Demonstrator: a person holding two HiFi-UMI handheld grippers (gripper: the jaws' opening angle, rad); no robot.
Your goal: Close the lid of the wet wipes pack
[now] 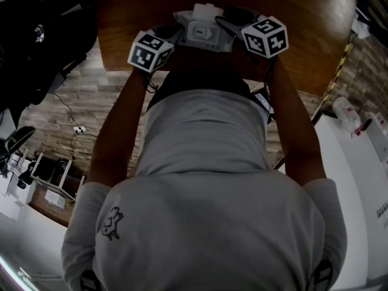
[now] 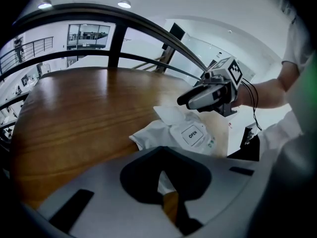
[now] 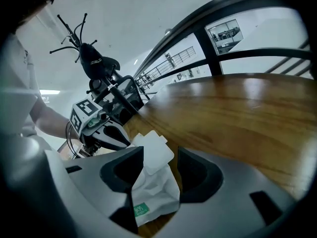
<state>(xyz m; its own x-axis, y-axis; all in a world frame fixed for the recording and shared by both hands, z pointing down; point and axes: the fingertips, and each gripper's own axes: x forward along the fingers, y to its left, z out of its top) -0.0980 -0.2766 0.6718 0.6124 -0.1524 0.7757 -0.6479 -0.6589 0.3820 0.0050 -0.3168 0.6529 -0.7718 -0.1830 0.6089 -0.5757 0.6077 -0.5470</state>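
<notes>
Wet wipes pack [image 2: 190,135] on bench [image 2: 84,118] | lid [image 3: 156,152] raised | left gripper [image 2: 168,195] fingers narrow, nipping pack's near edge | right gripper [image 3: 157,182] fingers wide, astride pack.

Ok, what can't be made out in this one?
Head view: pack small and dim; open or shut unreadable.
Left gripper view: pack's near edge hidden by the left hand-held gripper's body; whether its jaws pinch it is unclear.
Right gripper view: green label too small to read; opening hidden behind the raised lid.
</notes>
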